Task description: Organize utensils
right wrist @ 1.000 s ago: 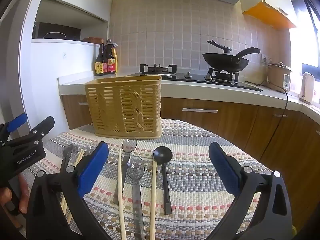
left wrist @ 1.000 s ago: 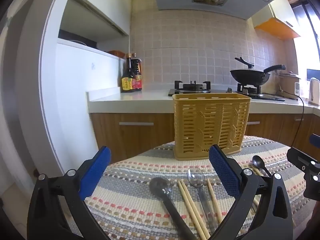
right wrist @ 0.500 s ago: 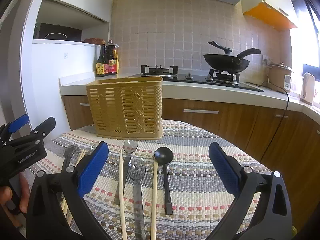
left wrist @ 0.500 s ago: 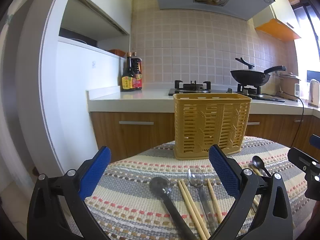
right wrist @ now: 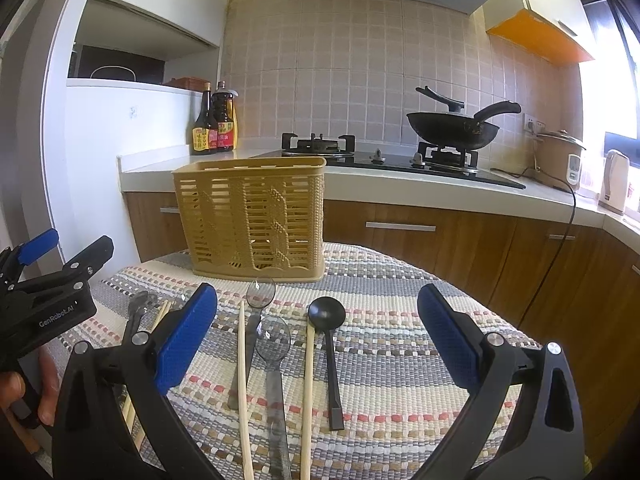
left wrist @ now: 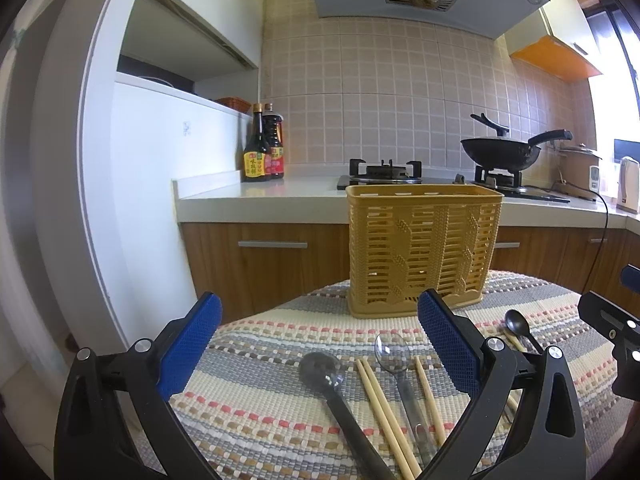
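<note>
A yellow slatted utensil basket [left wrist: 422, 248] stands upright at the far side of a striped woven mat [left wrist: 256, 396]; it also shows in the right wrist view [right wrist: 250, 220]. Spoons and chopsticks lie flat on the mat in front of it: a black spoon [right wrist: 329, 344], clear spoons [right wrist: 274, 364], wooden chopsticks [right wrist: 308, 392], a dark spoon [left wrist: 340, 400], a clear spoon [left wrist: 400, 376] and chopsticks [left wrist: 384, 408]. My left gripper [left wrist: 320, 348] is open and empty above the left utensils. My right gripper [right wrist: 316, 340] is open and empty above the right ones.
Behind the table runs a kitchen counter [left wrist: 260, 196] with two sauce bottles [left wrist: 264, 152], a gas hob [right wrist: 316, 144] and a black wok [right wrist: 452, 124]. A rice cooker [right wrist: 558, 156] and kettle [right wrist: 616, 180] stand at the right. A white wall [left wrist: 148, 200] is at the left.
Both views have shifted very slightly; the utensils and basket have not moved and both grippers stay open.
</note>
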`<move>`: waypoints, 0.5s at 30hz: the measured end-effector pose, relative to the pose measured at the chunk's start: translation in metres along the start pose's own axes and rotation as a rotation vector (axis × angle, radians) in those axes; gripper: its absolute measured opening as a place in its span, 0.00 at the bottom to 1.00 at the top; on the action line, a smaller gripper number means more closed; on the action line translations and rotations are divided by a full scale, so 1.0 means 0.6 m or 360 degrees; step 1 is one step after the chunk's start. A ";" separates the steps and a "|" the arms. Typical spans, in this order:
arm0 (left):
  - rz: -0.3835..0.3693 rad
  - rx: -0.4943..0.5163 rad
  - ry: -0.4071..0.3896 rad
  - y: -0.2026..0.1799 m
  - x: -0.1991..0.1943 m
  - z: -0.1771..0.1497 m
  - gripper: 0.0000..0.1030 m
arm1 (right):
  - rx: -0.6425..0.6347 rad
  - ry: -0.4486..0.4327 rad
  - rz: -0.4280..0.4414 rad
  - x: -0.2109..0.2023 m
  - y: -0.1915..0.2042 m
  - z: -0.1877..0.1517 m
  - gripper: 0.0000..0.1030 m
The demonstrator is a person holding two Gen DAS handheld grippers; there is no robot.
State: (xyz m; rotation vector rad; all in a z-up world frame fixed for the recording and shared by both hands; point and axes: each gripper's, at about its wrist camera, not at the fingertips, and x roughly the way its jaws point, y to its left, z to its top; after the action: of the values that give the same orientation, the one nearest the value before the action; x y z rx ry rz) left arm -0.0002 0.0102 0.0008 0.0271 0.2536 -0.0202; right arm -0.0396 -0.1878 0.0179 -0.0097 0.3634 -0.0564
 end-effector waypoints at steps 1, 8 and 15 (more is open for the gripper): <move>0.0000 0.0001 -0.0001 0.000 0.000 0.000 0.93 | 0.0001 0.0000 -0.0001 0.000 0.000 0.000 0.93; 0.0003 0.0006 -0.0002 0.000 0.001 -0.002 0.93 | 0.0009 0.0001 -0.0002 0.001 -0.001 0.000 0.93; 0.0002 0.0000 0.0000 0.001 0.000 -0.001 0.93 | 0.0002 0.0003 0.0009 0.003 -0.001 0.001 0.93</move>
State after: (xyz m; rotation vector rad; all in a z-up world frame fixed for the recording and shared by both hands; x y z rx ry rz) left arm 0.0000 0.0109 0.0002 0.0274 0.2536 -0.0191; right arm -0.0378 -0.1885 0.0180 -0.0074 0.3651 -0.0508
